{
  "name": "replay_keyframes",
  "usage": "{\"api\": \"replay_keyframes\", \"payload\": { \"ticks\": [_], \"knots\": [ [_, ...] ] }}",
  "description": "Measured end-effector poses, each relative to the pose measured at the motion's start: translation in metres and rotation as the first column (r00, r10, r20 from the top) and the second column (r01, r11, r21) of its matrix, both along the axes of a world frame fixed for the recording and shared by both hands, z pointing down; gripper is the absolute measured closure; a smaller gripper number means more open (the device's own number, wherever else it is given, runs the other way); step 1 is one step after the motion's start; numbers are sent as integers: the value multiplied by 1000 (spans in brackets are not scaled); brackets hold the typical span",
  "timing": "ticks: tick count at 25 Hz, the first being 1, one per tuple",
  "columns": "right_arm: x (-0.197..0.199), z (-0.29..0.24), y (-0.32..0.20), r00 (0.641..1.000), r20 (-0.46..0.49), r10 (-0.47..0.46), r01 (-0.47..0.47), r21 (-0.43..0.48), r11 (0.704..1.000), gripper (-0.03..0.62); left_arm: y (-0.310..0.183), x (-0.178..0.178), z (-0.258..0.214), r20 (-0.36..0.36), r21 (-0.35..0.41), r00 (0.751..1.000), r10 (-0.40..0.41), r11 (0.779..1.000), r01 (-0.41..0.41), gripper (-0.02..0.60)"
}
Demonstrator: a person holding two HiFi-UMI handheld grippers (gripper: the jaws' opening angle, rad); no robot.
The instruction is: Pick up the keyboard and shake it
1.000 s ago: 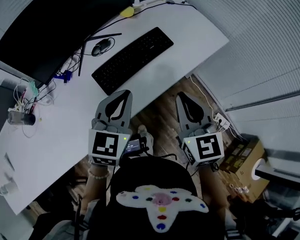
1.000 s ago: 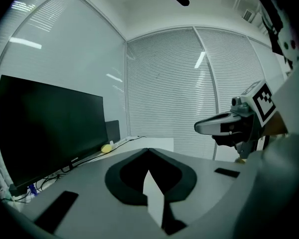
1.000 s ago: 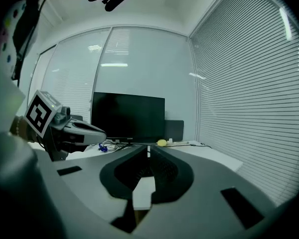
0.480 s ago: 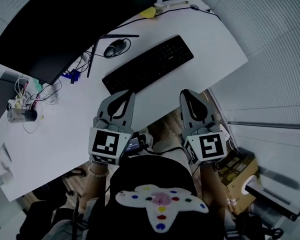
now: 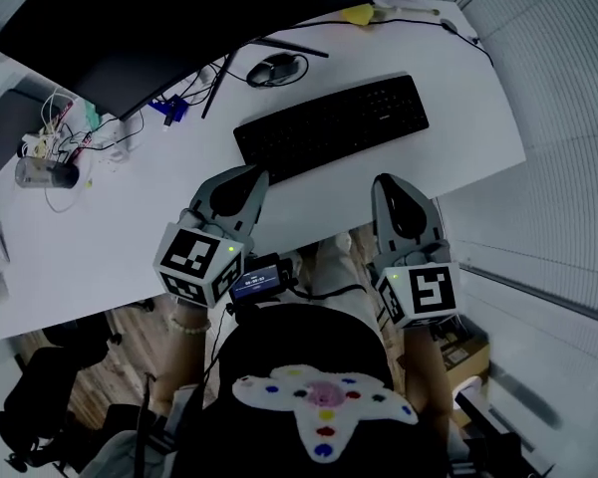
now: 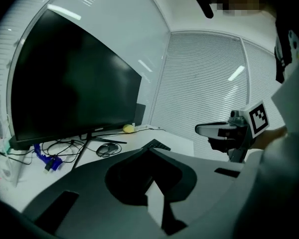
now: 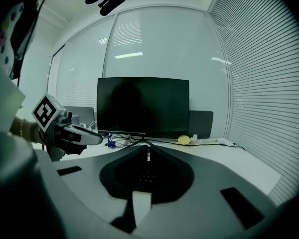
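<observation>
**Mia:** Where is the keyboard (image 5: 331, 127)?

**Ben:** It lies flat on the white desk (image 5: 100, 237), in front of the big dark monitor (image 5: 149, 28). It sits a bit crooked, with its right end further back.

**Mia:** Are the grippers on it?

**Ben:** No. The left gripper (image 5: 251, 177) points at its left end and the right gripper (image 5: 389, 182) points at its right end. Both are near it but not touching. Each one has its jaws pressed together, with nothing between them.

**Mia:** What else is on the desk?

**Ben:** A mouse (image 5: 275, 69) sits behind the keyboard, by the monitor's thin stand. A yellow thing (image 5: 358, 14) is at the back, with a wire beside it. On the left there is a messy bunch of cables (image 5: 70, 132), a blue plug (image 5: 169, 111) and a clear cup (image 5: 48, 173).

**Mia:** Is anything in the way?

**Ben:** Only bare desk lies between the left gripper and the keyboard. The right gripper's tip is just over the desk's front edge.

**Mia:** What is hard to see?

**Ben:** In both gripper views, the gripper's own grey body covers most of the keyboard — only a dark corner peeks out. The top of the monitor is cut off in the head view. A little lit screen (image 5: 254, 282) sits between the grippers, but its words are too small to read — and the room is quite dim.
</observation>
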State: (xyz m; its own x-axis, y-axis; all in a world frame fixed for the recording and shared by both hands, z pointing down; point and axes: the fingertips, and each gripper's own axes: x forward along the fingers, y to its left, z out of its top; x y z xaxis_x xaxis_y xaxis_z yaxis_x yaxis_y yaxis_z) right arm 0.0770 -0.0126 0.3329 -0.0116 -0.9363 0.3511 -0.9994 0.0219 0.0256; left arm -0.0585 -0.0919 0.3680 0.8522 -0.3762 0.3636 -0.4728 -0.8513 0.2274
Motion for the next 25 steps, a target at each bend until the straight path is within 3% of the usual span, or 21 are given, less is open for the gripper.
{"api": "replay_keyframes", "payload": {
  "ticks": [4,11,15,18,20,25],
  "knots": [
    [-2,10,-10,998,5,-55,55,-20,998,553,-14,-20,21,52,31,993,-110,994,108,566],
    [1,23,-19,994,25,-104,106,-60,993,553,-35,-38,62,40,-124,974,-225,966,228,566],
    [7,29,-22,993,28,-113,115,-81,990,553,-43,-44,97,69,-276,961,-268,920,276,565],
    [12,34,-21,993,26,-116,118,-101,988,553,-48,-47,114,49,-386,952,-303,873,298,560],
    [15,36,-22,992,25,-120,122,-109,987,553,-53,-46,122,23,-448,945,-326,842,302,501],
    [23,41,-24,994,31,-109,112,-130,985,553,-59,-33,145,31,-544,949,-314,791,279,388]
  ]
}}
